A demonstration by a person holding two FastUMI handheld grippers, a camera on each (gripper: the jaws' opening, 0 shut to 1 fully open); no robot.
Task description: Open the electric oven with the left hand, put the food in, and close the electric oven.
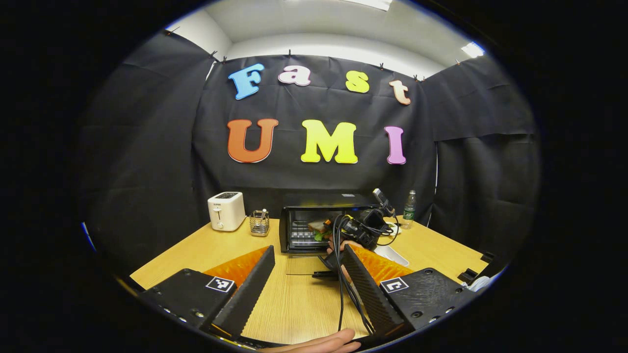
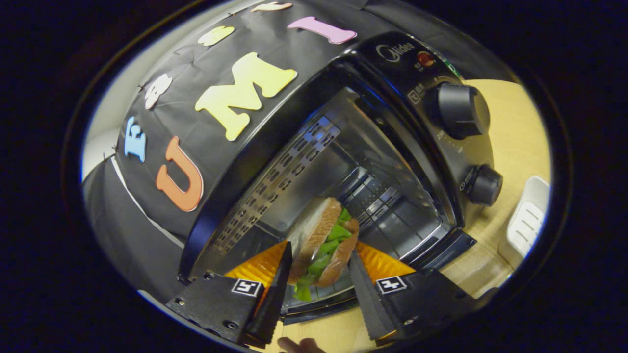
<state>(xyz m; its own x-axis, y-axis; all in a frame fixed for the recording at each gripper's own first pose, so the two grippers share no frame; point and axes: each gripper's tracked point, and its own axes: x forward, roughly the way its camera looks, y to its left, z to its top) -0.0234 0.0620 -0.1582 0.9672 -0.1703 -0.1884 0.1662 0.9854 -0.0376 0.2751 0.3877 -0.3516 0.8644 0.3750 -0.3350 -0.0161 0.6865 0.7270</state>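
Left claw [image 1: 306, 279] was spread wide with nothing in it, hanging back over the counter [image 1: 206, 245] well short of the oven [image 1: 324, 220]. Off to the left, by the wall, sat a white toaster [image 1: 226, 210] and a little wire basket [image 1: 259, 223], neither in play. Moving right, the oven door [image 1: 306, 264] was already dropped flat toward the camera, so I'd call the opening step done. In front of the mouth was the right claw [image 1: 365, 228], cables trailing off it, and further right a white tray [image 1: 392, 255] and a bottle [image 1: 409, 209].

From the right gripper view, the right claw [image 2: 318, 274] was pinching the sandwich [image 2: 321, 245] by its bread faces, lettuce showing at the near edge. It looked partway into the cavity, above the rack [image 2: 319, 296], not set down yet as far as I could tell. The two knobs [image 2: 461, 115] sat to the right of the opening.

So roughly halfway imo: door open, food going in. Left to do: lower it, let go, back out, shut the door.
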